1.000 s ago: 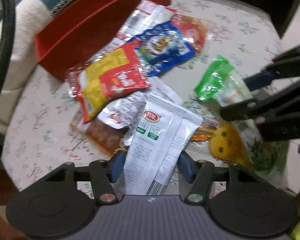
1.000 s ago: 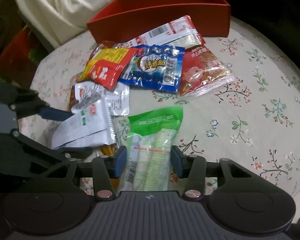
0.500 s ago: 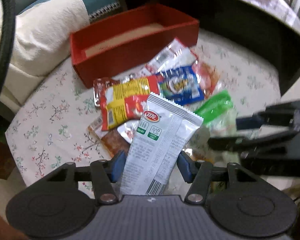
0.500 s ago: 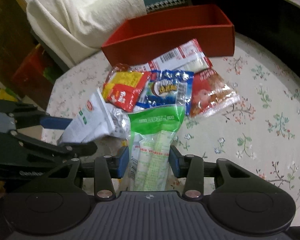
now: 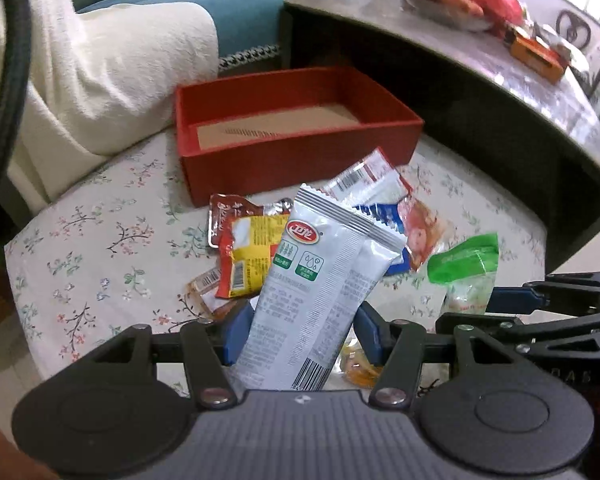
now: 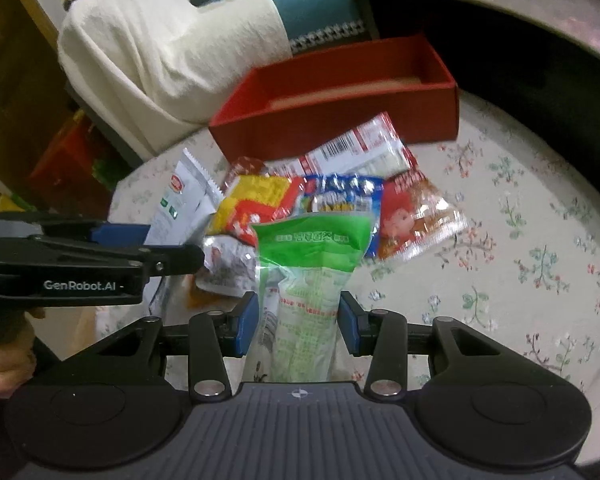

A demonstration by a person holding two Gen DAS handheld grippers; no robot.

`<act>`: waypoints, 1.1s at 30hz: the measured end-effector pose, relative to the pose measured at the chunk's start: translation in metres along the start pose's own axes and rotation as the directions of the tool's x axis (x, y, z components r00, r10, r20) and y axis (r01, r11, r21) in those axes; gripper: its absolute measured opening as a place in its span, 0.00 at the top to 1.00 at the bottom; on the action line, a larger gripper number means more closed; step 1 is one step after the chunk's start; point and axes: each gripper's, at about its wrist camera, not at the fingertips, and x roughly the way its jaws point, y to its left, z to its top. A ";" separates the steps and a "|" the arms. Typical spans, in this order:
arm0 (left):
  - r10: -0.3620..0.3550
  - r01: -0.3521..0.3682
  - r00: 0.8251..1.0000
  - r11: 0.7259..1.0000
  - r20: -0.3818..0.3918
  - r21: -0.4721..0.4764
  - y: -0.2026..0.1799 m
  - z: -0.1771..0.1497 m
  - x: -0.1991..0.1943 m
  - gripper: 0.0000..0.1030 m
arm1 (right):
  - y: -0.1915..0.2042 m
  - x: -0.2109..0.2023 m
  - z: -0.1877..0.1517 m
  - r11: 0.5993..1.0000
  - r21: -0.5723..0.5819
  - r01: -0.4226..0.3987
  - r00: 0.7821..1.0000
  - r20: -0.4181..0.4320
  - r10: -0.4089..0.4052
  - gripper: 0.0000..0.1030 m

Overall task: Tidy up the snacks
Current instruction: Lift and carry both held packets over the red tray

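Left wrist view shows the left tongs (image 5: 300, 330) pinching a white packet (image 5: 320, 296) by its lower end, lifted above the flowered desk (image 5: 100, 256) and pointing toward the red box (image 5: 296, 120), whose floor shows bare. Right wrist view has the right tongs (image 6: 298, 322) pinching a green packet (image 6: 308, 280) the same way, also raised off the desk. Between the tongs and the box lies a loose heap: a yellow-and-red packet (image 6: 256, 204), a blue packet (image 6: 340, 200), a red packet (image 6: 412, 216) and a barcode packet (image 6: 364, 148), overlapping one another just in front of the box.

Both packets are limp and gripped only at one end, so a quick swing could let them slip out or flop against the near wall of the box instead of clearing it. The two tongs sit close side by side; heading for the box together, they may well knock into each other or drag a hanging packet through the heap.
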 end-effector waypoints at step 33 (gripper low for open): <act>-0.027 0.054 0.981 0.989 0.194 -0.136 0.006 0.083 -0.001 0.53 | -0.019 -0.014 0.094 0.999 0.021 -0.047 0.975 0.220 0.041 0.51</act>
